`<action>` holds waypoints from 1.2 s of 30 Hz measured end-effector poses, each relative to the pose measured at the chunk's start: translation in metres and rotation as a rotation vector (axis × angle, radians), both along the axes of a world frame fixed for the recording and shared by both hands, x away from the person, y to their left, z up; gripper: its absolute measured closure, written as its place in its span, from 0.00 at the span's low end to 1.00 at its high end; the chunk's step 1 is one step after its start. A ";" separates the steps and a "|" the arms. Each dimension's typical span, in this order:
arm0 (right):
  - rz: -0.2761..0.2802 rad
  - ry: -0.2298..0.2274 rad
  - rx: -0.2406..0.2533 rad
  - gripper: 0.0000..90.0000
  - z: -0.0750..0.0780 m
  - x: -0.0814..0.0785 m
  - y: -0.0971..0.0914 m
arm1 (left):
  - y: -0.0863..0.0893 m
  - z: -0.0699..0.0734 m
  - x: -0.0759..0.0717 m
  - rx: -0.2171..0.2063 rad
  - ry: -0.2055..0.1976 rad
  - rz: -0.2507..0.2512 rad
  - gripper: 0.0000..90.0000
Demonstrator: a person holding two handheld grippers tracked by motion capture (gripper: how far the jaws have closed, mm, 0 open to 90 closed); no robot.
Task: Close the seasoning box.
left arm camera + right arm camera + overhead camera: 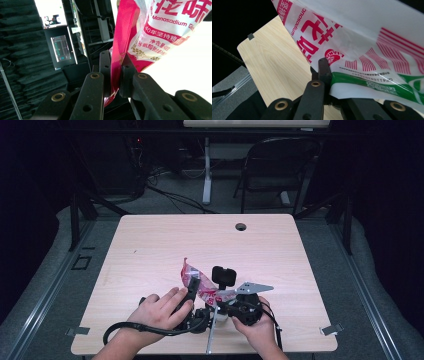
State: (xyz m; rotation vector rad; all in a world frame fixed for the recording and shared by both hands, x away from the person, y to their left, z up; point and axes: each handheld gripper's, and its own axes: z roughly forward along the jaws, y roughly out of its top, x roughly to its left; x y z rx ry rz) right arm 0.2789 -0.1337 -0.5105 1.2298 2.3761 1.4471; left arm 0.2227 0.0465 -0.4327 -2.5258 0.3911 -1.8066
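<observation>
A red and white seasoning packet (pixel 190 272) with printed lettering is held up over the near middle of the wooden table (pixel 150 250), stretched between both grippers. My left gripper (pixel 192 286) is shut on its red edge; in the left gripper view the jaws (pixel 115 61) pinch the red film of the packet (pixel 160 27). My right gripper (pixel 223 297) is shut on the other end. In the right gripper view its jaws (pixel 329 75) clamp the packet (pixel 362 50) at its white and green edge, and the far jaw is hidden under the film.
A cable hole (pixel 241 226) sits near the table's far edge. A folding chair (pixel 277 165) and a white desk leg (pixel 206 170) stand behind the table. Metal clips (pixel 330 330) mark the front corners. A lit screen (pixel 61 48) shows in the dark room.
</observation>
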 end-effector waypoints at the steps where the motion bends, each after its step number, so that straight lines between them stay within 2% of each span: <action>1: -0.001 0.000 0.001 1.00 0.000 0.000 0.000 | 0.000 0.000 0.000 -0.006 0.000 -0.002 0.93; 10: -0.003 -0.002 -0.004 1.00 0.000 0.000 0.000 | 0.000 0.000 0.001 -0.003 0.002 0.000 0.93; 17: -0.007 -0.007 -0.010 1.00 0.000 0.000 -0.001 | 0.007 -0.002 0.003 -0.043 0.029 0.018 0.93; 24: -0.007 -0.011 -0.008 1.00 0.001 0.000 0.000 | 0.013 -0.004 0.004 -0.053 0.035 0.029 0.93; 27: -0.006 -0.012 -0.009 1.00 0.002 0.000 0.000 | 0.014 -0.004 0.003 -0.070 0.035 0.032 0.93; 34: -0.012 -0.020 -0.005 1.00 0.003 0.000 -0.002 | 0.016 -0.004 0.004 -0.073 0.038 0.035 0.93; 35: -0.011 -0.021 -0.002 1.00 0.003 0.000 -0.002 | 0.017 -0.005 0.004 -0.090 0.039 0.039 0.93; 36: -0.012 -0.022 0.000 1.00 0.003 0.000 -0.002 | 0.018 -0.005 0.004 -0.082 0.042 0.039 0.93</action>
